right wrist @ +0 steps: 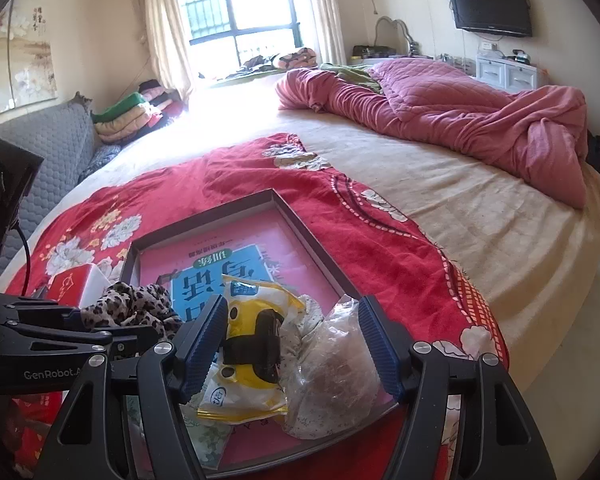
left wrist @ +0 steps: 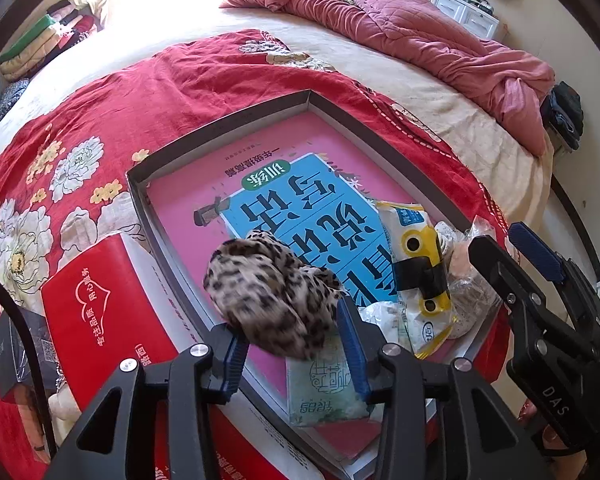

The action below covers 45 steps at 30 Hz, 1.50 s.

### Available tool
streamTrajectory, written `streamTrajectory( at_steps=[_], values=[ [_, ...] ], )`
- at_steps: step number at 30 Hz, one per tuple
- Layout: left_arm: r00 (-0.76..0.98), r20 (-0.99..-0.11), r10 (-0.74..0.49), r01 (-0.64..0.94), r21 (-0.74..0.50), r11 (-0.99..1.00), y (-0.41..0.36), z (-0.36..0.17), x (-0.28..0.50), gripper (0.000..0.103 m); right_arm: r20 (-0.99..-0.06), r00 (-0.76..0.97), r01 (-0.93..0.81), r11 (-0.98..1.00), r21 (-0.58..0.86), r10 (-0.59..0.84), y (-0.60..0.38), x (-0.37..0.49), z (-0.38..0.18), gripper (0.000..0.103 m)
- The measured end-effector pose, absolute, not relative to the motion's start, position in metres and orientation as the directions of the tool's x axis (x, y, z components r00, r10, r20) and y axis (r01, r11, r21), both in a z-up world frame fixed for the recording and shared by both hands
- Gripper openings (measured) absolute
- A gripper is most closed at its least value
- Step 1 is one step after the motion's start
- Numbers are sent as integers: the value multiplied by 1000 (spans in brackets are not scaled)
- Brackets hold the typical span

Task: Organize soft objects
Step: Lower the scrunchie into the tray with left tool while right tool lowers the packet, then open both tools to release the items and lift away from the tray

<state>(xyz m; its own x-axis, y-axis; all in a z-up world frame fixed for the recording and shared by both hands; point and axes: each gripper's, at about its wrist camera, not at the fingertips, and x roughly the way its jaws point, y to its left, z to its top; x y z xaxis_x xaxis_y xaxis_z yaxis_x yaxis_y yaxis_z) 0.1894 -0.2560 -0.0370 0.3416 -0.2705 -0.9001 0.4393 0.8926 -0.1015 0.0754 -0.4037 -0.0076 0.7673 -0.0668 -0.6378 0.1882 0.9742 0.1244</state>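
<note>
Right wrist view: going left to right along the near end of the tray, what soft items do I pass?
Leopard-print cloth → yellow-and-white snack packet → clear plastic bag, all in the shallow tray.

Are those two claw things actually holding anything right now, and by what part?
The left gripper pinches the leopard-print cloth at its near end. The right gripper is open, holding nothing.
</note>
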Motion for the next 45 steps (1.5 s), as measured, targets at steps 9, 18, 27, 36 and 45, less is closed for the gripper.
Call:
streamTrajectory(
  at_steps=[9,18,27,36,45],
  values=[
    [367,-895,-253,439,-72,895,-254,-31,185,58,-641,760,231,966,114,-106,-413,70,-8,73],
    [413,-876,-248,420,-58,906,-245,-17,178,69,-646,750,275,955,110,-142,-422,63,-8,74],
    [451,-857,-251,416,-47,908,-239,-2,161,77,-643,746,312,944,106,-174,-427,54,-5,74],
    [477,-840,-258,415,-43,909,-233,11,144,81,-626,752,339,936,97,-208,-426,41,7,74],
    [502,-825,-257,403,-40,914,-220,23,129,83,-611,767,314,945,89,-197,-407,33,20,74]
  ],
)
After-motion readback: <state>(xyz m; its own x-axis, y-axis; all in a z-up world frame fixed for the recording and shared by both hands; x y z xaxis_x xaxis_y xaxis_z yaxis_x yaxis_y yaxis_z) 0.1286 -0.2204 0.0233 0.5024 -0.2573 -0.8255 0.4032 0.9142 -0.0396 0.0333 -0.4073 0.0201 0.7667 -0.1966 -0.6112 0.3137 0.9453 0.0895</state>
